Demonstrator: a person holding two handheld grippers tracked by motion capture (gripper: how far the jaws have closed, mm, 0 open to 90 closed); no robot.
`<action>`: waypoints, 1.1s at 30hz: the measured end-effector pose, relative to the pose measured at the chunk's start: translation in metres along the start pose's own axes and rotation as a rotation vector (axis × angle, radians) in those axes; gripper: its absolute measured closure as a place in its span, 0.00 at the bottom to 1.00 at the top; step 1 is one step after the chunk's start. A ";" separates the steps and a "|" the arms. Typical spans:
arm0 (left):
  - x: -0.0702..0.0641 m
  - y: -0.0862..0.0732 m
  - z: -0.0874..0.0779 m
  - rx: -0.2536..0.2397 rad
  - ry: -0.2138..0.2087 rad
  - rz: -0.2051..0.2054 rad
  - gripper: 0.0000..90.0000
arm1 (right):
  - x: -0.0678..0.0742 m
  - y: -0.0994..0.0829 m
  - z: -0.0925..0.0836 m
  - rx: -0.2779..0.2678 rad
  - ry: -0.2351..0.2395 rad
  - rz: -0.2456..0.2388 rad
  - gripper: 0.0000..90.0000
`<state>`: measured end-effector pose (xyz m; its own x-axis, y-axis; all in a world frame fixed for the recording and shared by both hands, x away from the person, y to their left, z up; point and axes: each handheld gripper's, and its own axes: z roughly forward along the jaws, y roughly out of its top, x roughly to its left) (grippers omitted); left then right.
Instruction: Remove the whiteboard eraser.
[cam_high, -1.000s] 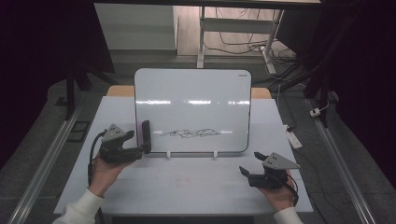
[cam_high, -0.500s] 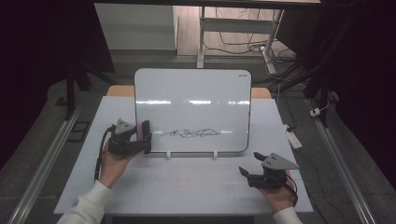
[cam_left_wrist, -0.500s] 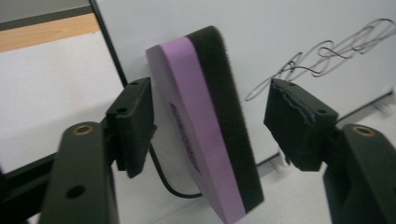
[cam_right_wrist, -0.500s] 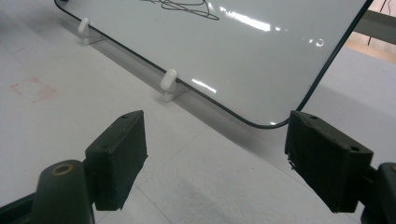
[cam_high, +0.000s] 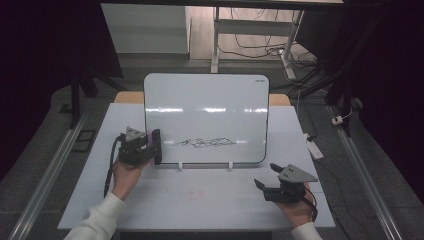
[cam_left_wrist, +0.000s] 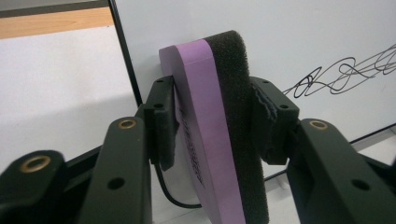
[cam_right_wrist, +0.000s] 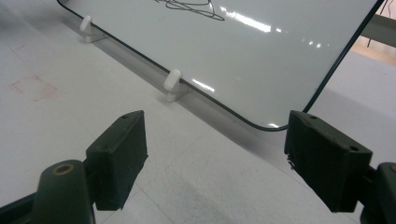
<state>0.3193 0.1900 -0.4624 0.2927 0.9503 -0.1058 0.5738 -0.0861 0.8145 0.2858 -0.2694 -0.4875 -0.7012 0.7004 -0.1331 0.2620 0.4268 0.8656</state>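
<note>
Eraser (cam_left_wrist: 219, 135) between left hand-held gripper (cam_left_wrist: 212, 121) pads, foam facing whiteboard (cam_left_wrist: 303, 37).

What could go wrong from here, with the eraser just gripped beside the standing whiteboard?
1. The whiteboard stands on two small white feet; a hard wipe could push it back or tip it, and the right gripper sits open, away from it.
2. The left gripper has just been closing on the eraser low down; it may twist when pressed against the scribble.
</note>
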 end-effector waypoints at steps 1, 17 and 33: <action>-0.001 0.000 0.000 0.000 0.002 0.000 0.63 | 0.000 0.000 0.000 -0.001 0.000 -0.002 0.23; -0.003 0.001 -0.016 -0.018 0.000 -0.018 0.71 | 0.002 0.003 -0.002 -0.014 -0.011 -0.013 0.23; -0.050 0.006 -0.030 -0.069 -0.135 0.075 0.71 | 0.031 0.024 0.009 -0.054 0.107 0.038 0.24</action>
<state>0.2849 0.1511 -0.4352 0.4355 0.8927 -0.1157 0.4944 -0.1298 0.8595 0.2766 -0.2323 -0.4749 -0.7589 0.6493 -0.0497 0.2557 0.3673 0.8943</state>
